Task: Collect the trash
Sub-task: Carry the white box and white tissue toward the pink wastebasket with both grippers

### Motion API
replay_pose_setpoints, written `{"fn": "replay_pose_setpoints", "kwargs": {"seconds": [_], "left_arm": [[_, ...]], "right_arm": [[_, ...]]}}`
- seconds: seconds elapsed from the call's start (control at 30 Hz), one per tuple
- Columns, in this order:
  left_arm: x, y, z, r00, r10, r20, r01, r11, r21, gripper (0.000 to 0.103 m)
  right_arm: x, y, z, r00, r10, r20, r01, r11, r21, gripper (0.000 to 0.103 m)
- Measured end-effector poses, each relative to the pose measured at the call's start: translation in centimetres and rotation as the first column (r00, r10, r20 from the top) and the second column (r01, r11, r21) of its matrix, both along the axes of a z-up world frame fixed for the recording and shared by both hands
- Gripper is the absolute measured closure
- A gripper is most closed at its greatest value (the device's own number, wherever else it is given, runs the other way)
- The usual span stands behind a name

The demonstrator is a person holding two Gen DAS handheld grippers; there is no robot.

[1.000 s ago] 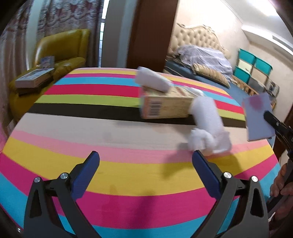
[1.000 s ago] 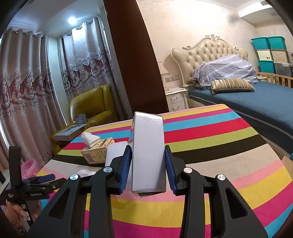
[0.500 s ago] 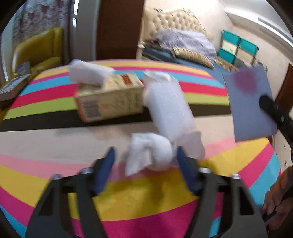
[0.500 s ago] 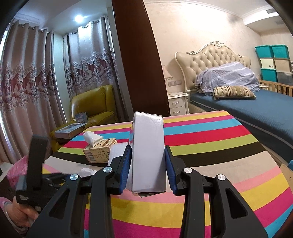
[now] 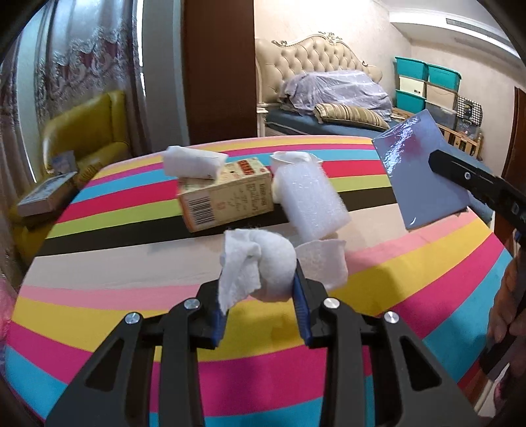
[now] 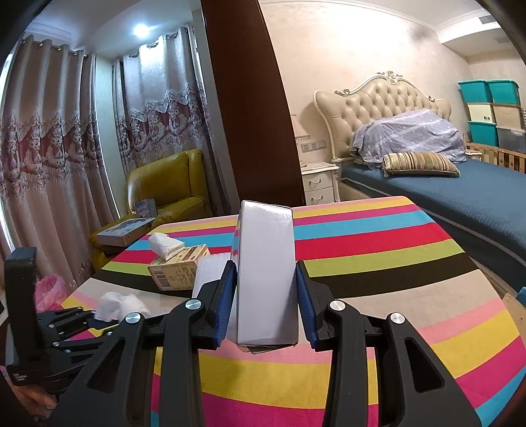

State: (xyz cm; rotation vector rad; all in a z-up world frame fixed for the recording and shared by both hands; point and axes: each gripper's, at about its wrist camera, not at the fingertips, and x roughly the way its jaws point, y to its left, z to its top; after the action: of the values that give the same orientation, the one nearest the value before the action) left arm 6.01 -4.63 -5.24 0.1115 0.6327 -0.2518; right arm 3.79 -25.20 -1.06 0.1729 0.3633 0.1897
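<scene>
A round table under a rainbow-striped cloth (image 6: 378,243) fills the foreground. Behind stand a blue-covered bed with a tufted cream headboard (image 6: 381,105), a yellow leather armchair (image 6: 164,184), lace-trimmed curtains (image 6: 49,147), stacked teal storage bins (image 6: 486,111) and a lit ceiling lamp (image 6: 141,30).

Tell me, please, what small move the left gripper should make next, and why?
Probably lift straight up. The left gripper is shut on the crumpled tissue, which sits low over the striped tablecloth, with a bubble-wrap roll just beyond that a forward drag might catch.
</scene>
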Motion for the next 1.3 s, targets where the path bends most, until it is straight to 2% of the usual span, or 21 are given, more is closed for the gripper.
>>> {"fn": "replay_pose_setpoints", "kwargs": {"seconds": [0.53,0.7,0.8,1.0,1.3], "left_arm": [[-3.1,5.0,0.7,0.996,0.072,0.051,-0.071,0.997,-0.02,0.07],[-3.7,6.8,1.2,0.992,0.11,0.065,-0.107,0.993,-0.043,0.07],[-3.9,8.1,1.5,0.988,0.133,0.072,-0.129,0.99,-0.059,0.07],[-4.5,10.0,2.0,0.979,0.179,0.093,-0.173,0.982,-0.075,0.07],[-5.6,13.5,2.6,0.964,0.238,0.12,-0.228,0.969,-0.093,0.069]], "right_arm": [[0.1,1.4,0.0,1.0,-0.01,0.002,0.01,0.996,-0.087,0.067],[-0.3,0.9,0.2,1.0,-0.015,0.02,0.016,0.998,-0.057,0.067],[-0.7,1.3,0.3,1.0,0.011,0.012,-0.011,0.999,-0.031,0.067],[-2.2,3.7,2.0,0.995,0.09,0.048,-0.088,0.995,-0.051,0.067],[-2.6,7.5,1.2,0.98,0.196,-0.012,-0.197,0.978,-0.066,0.067]]}}
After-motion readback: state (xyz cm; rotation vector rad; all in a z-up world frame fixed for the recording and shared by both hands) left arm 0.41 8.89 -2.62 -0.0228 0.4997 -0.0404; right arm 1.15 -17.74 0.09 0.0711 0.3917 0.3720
